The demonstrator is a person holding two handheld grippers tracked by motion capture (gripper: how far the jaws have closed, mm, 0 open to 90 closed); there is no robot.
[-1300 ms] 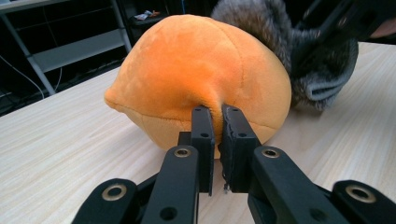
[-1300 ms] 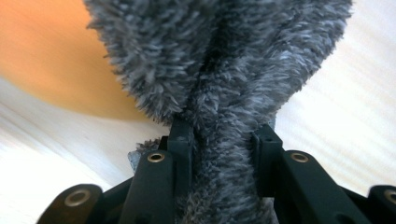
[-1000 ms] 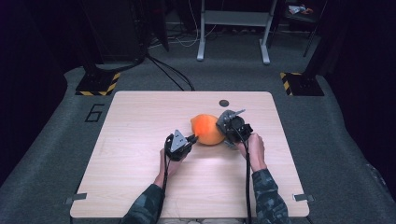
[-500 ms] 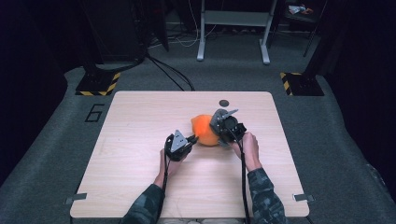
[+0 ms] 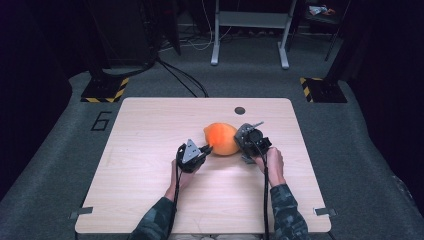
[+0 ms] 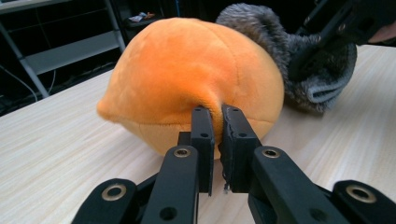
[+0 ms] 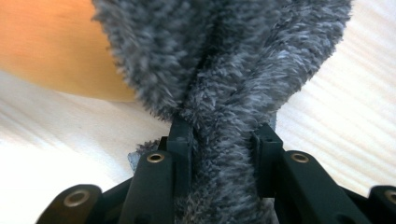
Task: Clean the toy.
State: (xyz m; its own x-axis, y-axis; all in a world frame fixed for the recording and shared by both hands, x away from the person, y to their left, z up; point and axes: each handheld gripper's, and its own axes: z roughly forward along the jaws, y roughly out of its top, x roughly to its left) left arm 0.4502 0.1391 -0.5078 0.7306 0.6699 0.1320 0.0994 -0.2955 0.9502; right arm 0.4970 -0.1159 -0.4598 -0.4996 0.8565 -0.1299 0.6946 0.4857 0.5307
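Nearest the camera in the left gripper view, the left gripper point(image 6: 214, 121) has its jaws clenched on a pinch of the orange plush point(image 6: 196, 74), which sits mid-frame on the bench point(image 6: 56, 154). Keep that pinch firm so the toy can't roll. Behind it at upper right, the right gripper point(image 7: 223, 140) is grasping the grey fuzzy sock point(image 7: 224, 70), which touches the plush. I'd ease the sock's opening over the plush slowly, no yanking.

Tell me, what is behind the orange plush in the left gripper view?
Behind the orange plush lies a grey fuzzy cloth on the table, pinched by the right gripper. The cloth's left part is covered by the plush.
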